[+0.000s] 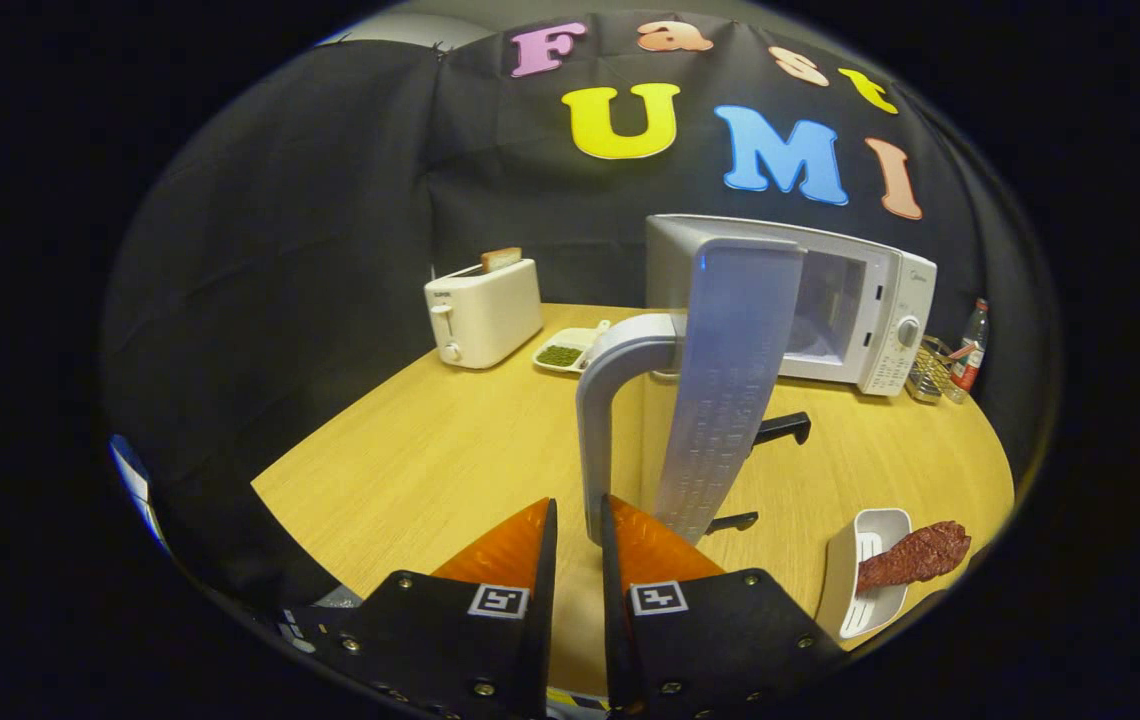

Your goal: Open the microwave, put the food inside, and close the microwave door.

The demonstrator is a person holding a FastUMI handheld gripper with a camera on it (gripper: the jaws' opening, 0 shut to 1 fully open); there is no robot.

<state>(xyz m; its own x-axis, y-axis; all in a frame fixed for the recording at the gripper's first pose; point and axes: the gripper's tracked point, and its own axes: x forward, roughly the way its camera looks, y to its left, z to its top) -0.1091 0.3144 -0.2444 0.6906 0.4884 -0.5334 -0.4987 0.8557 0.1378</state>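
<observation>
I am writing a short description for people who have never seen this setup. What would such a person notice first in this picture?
First the eye meets the microwave door, swung wide open toward the camera, with its curved handle reaching down to the gripper, whose nearly closed fingers flank the handle's lower end. Behind it stands the microwave at the back of the wooden table. Beside the gripper, a white tray holds a dark reddish piece of food.

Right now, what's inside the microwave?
The microwave looks empty where its inside shows, pale walls and floor, no food. The open door covers the left part, so that stays unknown. The claw sits narrowly apart at the door handle.
</observation>
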